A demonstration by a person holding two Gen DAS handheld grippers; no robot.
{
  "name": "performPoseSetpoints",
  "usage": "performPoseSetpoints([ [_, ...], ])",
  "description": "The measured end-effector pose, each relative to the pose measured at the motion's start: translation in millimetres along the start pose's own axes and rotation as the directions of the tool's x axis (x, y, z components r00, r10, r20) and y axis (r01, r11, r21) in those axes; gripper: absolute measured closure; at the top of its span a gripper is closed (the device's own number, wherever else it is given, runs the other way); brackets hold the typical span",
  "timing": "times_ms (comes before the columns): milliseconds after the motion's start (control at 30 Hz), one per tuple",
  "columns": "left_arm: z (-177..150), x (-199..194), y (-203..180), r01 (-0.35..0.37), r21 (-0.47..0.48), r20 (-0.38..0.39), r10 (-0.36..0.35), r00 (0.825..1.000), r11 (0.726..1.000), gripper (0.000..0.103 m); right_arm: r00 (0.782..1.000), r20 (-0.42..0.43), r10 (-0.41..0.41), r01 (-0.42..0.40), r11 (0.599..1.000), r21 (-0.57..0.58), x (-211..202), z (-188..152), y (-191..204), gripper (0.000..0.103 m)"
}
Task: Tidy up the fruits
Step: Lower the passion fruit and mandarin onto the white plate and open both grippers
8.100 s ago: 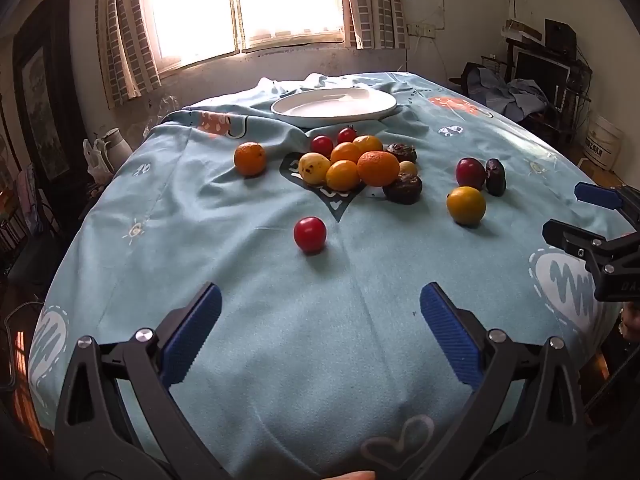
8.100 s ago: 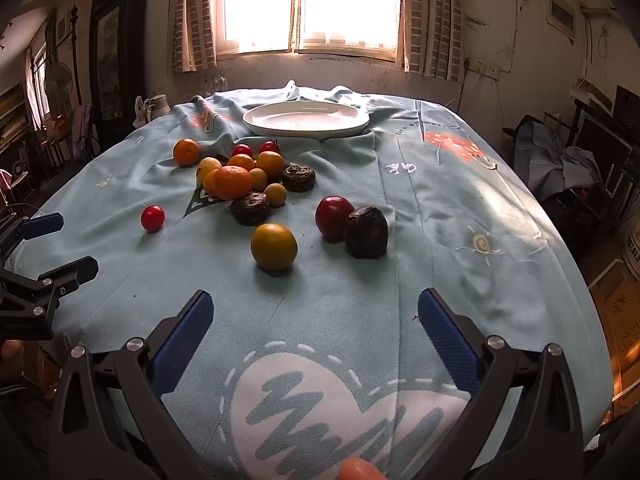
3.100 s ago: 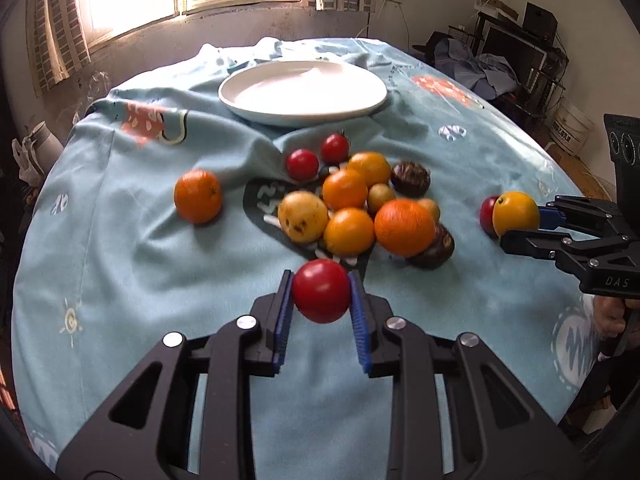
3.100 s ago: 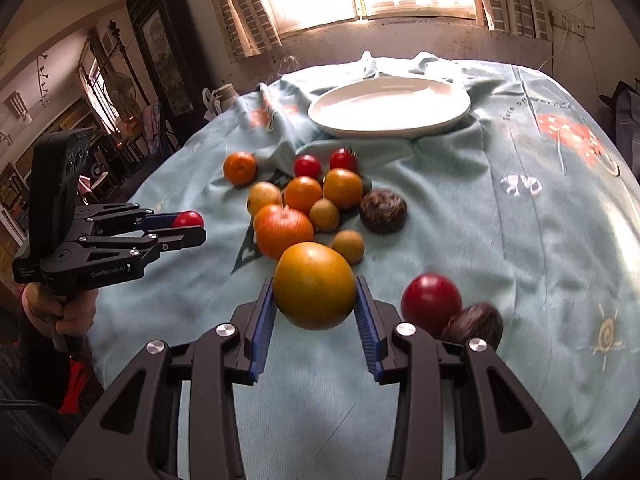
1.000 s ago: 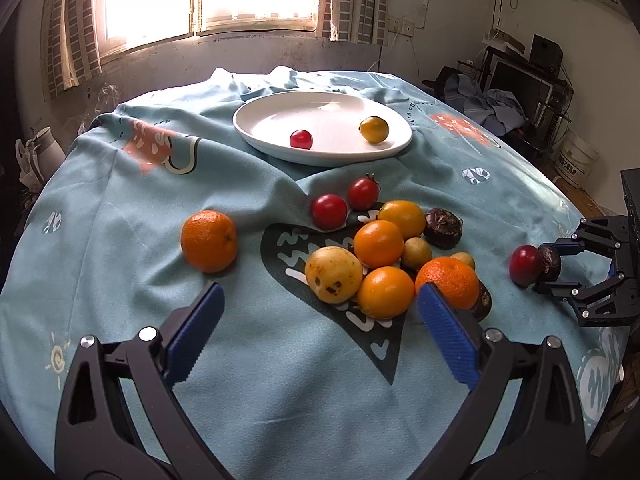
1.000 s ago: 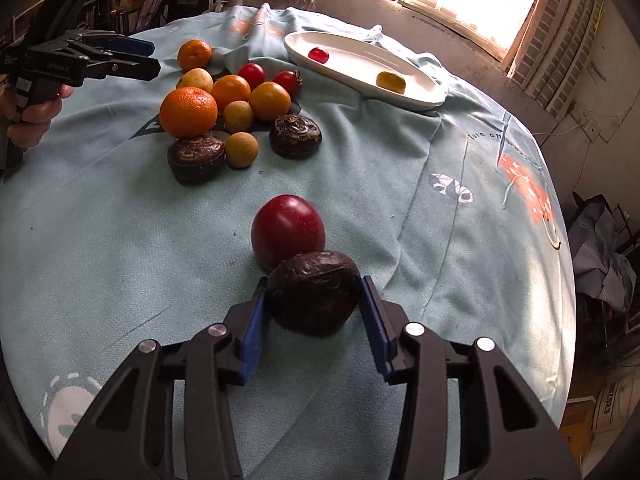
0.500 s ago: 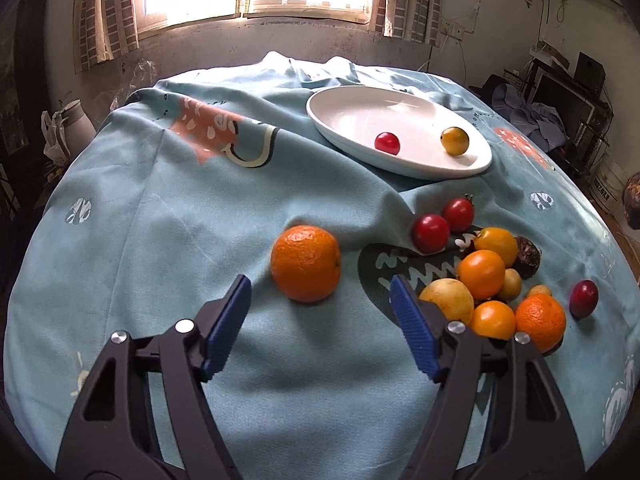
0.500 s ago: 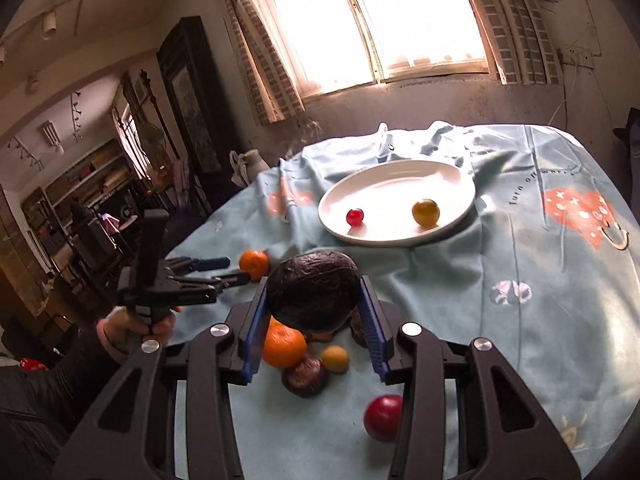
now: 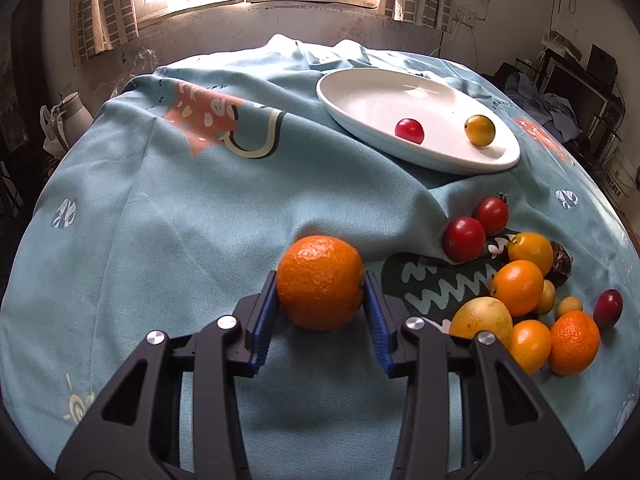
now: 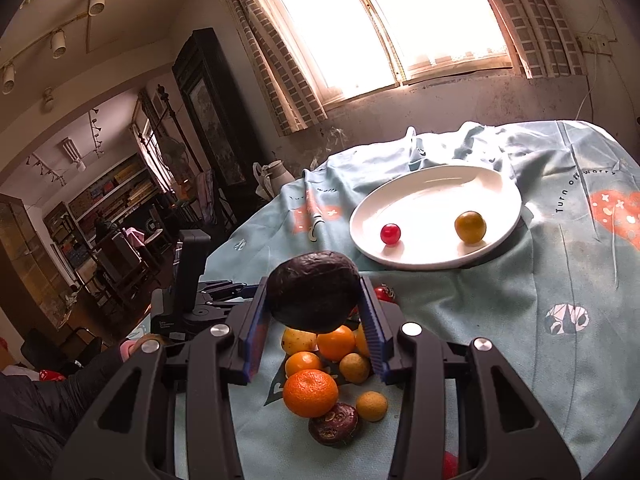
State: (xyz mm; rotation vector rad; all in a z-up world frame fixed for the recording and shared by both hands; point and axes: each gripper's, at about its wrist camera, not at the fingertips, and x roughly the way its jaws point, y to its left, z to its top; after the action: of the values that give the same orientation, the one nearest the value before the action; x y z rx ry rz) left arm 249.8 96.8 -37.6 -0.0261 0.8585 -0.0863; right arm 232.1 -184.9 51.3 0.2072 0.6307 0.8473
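In the left wrist view an orange (image 9: 320, 282) rests on the blue tablecloth between the blue pads of my left gripper (image 9: 320, 309). The jaws are closing and both pads touch its sides. My right gripper (image 10: 313, 320) is shut on a dark wrinkled fruit (image 10: 314, 291), held in the air above the fruit pile (image 10: 310, 394). Beyond it the white plate (image 10: 440, 188) holds a small red tomato (image 10: 390, 233) and a yellow fruit (image 10: 471, 227). The same plate (image 9: 360, 96) lies at the far right of the left wrist view, with the pile (image 9: 520, 288) to the right of the orange.
Two red tomatoes (image 9: 464, 238) and a dark red fruit (image 9: 608, 307) lie at the pile's edges. The cloth is creased below the plate. A white jug (image 9: 72, 116) stands off the table's left edge. A person's hand (image 10: 128, 350) grips the left tool.
The left gripper moved up to the lone orange and its jaws narrowed onto it. The right gripper lifted the dark fruit off the cloth and turned up toward the plate.
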Motion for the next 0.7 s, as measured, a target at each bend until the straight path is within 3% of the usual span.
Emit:
performPoseSetpoints([
  [200,11.2,-26.7,-5.2,0.021,-0.032,0.076,-0.018,0.997,0.999,0.062,0.998,-0.019,-0.067,0.067,0.998,0.013,2.0,1.3,-11.5,0.060],
  [400,68.8,-24.4,-40.0,0.086,0.010,0.108,-0.086,0.990,0.996,0.062,0.980,0.013,-0.200,0.199,0.977,0.072,14.9,34.8,-50.1,0.060],
  [567,118.7,23.0,-67.0,0.048,0.038,0.080,-0.051,0.995,0.998,0.062,0.957,-0.103,-0.272,0.275,0.961,0.018,68.0,52.1,-71.4,0.060],
  [700,136.2,61.1,-69.5,0.008,0.029,0.035,-0.009,0.999,1.000,0.062,0.926,-0.216,-0.311,0.306,0.950,-0.054,109.6,51.9,-80.0,0.060],
])
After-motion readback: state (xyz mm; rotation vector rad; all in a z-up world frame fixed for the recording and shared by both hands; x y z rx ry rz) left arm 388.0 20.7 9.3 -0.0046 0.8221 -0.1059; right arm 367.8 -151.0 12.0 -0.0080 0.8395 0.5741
